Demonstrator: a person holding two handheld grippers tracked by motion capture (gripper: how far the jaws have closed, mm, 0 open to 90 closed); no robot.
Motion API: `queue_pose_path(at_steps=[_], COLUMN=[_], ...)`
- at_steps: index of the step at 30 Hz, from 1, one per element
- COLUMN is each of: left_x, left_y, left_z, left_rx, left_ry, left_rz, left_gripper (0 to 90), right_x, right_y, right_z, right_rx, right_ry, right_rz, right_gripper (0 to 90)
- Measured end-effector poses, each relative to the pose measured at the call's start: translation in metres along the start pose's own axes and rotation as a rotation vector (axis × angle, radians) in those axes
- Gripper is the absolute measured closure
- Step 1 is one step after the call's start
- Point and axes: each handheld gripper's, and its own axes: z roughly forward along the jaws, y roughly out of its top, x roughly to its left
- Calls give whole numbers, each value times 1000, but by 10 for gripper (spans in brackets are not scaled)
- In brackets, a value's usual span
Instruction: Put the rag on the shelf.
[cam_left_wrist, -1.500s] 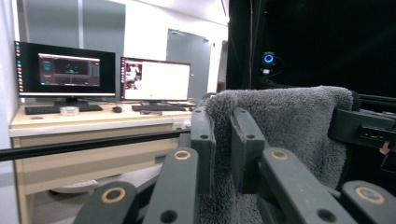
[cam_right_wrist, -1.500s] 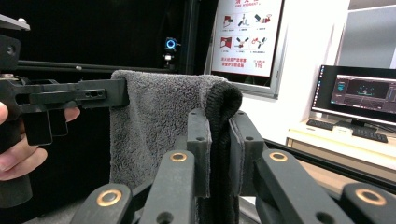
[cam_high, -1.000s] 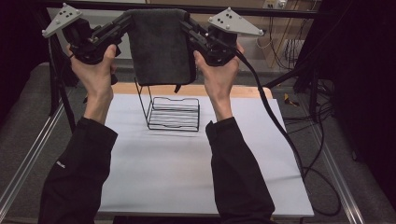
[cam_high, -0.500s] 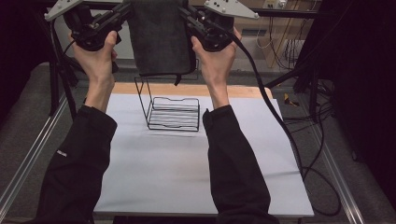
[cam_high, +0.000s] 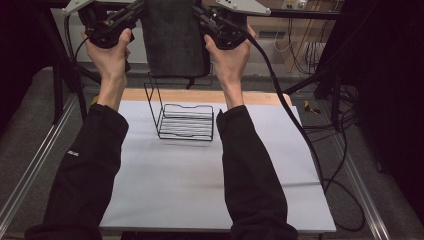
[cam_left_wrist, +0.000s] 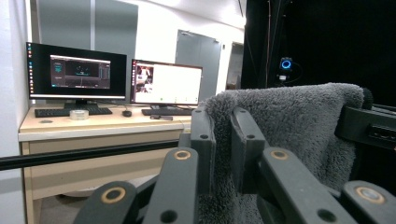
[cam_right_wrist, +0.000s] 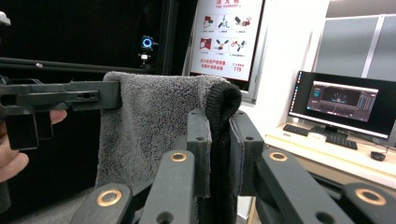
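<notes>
Above one wire rack, two grippers' jaws, left and right, pinch one grey towel.

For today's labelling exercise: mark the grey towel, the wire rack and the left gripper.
grey towel (cam_high: 172, 42), high view, middle of hanging cloth.
wire rack (cam_high: 186, 125), high view, its base bars.
left gripper (cam_left_wrist: 223, 140), left gripper view, between its fingertips.

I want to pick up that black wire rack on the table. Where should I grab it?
Probably the wire rack's tall upright back frame, coming from above: its top bar stands clear of the white table, thin enough for jaws to close around.
</notes>
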Motion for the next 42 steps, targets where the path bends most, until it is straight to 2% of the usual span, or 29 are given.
queue_pose_path(at_steps=[5,7,11,16,19,23,30,33,37,42], left_x=[6,7,5,6,6,8,9,7,6,4], left_y=[-11,-14,-21,-29,-34,-43,-60,-66,-72,-77], left_z=[4,4,4,-1,-4,-7,-17,-21,-24,-28], left_rx=[27,48,50,75,90,110,148,160,186,192], left_ry=[2,0,-10,-23,-30,-32,-63,-66,-66,-83], left_rz=[-1,4,13,21,21,22,11,24,25,27], left_gripper=[807,807,807,807,806,807,807,806,807,806], right_x=[-1,-1,-4,-3,-3,-1,0,1,3,5], right_y=[-6,-11,-19,-25,-31,-42,-60,-68,-77,-85], right_z=[5,5,3,-1,-2,-2,-6,-9,-13,-18], right_rx=[37,49,59,78,86,108,133,146,152,157], right_ry=[-6,-4,1,14,22,32,51,61,73,82], right_rz=[-19,-9,16,16,32,44,66,77,90,95], right_gripper=[809,809,809,809,809,809,809,809,809,809])
